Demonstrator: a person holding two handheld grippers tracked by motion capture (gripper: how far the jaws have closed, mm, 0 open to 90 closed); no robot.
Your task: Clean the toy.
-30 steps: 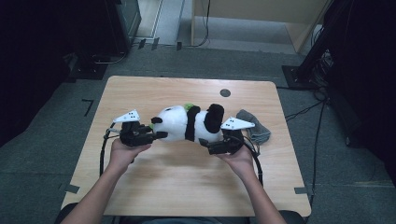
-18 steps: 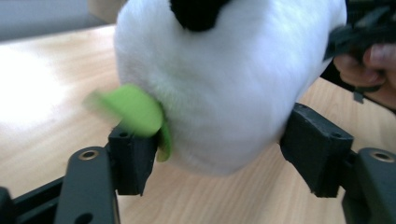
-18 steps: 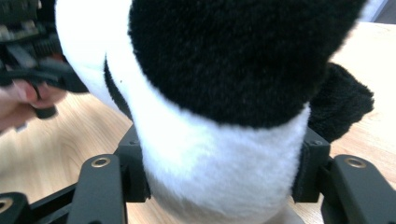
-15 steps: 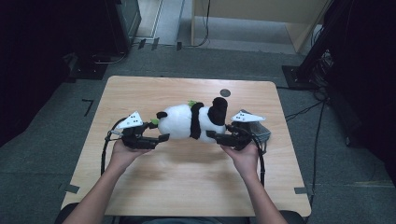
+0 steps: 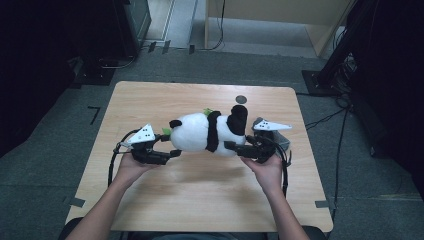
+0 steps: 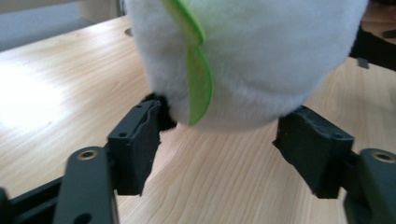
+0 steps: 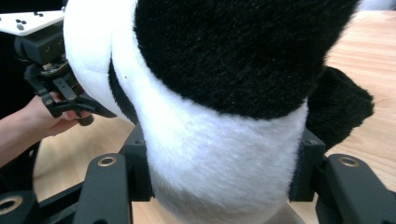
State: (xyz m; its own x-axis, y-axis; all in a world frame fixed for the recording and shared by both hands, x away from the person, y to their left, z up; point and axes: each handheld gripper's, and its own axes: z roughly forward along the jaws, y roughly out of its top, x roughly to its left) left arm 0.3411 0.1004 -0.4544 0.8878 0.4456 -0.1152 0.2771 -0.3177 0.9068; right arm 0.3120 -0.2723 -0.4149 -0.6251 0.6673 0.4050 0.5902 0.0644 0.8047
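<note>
Black-and-white plush panda toy lies across the middle of the pale wooden bench, lengthwise between two hand-held claws, a green felt leaf stitched to its white head. At its left end, nearer the bench's left edge, the left gripper has just been opening: in the left gripper view its black jaws stand spread on either side of the white head, one beside a black ear, neither pad pressing the fur. At its right end, toward the right edge, the right gripper has just been closing; its jaws pinch the toy's white-and-black rump. No readable writing appears on the toy or the bench.
</note>
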